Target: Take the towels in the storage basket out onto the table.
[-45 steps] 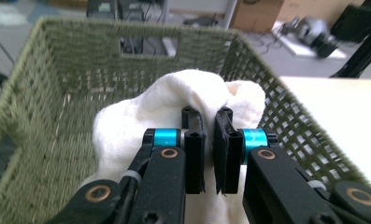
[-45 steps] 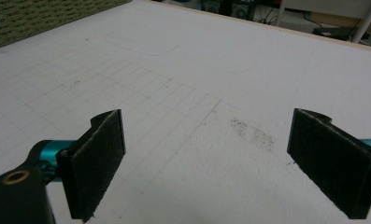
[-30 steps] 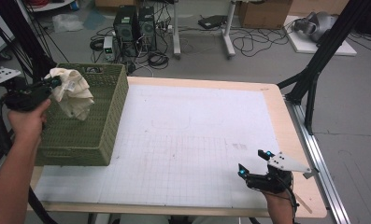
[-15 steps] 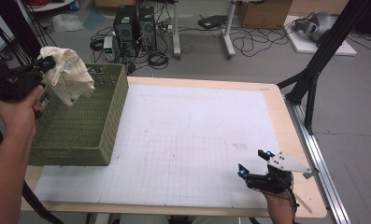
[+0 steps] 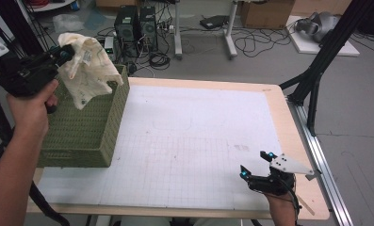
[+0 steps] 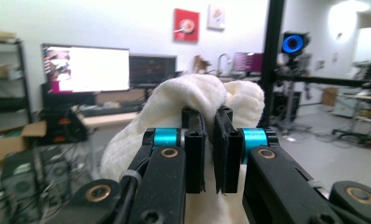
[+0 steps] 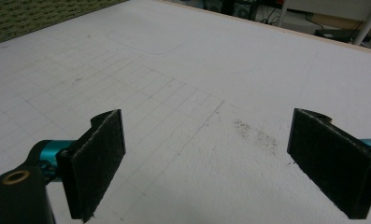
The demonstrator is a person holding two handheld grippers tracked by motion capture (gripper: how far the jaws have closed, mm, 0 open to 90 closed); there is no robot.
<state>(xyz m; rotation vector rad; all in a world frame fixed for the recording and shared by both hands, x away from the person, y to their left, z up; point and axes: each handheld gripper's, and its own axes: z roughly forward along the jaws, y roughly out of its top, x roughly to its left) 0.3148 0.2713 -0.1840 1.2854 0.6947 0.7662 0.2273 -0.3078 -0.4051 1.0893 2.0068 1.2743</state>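
A cream-white cloth hangs above the green woven basket at the table's left side, and my left gripper is shut on its top fold. In the left gripper view the cloth bulges around the two nearly touching jaws of that left gripper. Near the front right corner of the table my right gripper rests open, its pads wide apart over the white gridded mat with nothing between them.
The gridded mat covers most of the wooden table. A black tripod leg stands at the right edge. Computer towers and cables lie on the floor behind the table.
My left gripper has lifted the cloth up out of the basket, higher and slightly toward the table's centre. The right gripper has stayed put.
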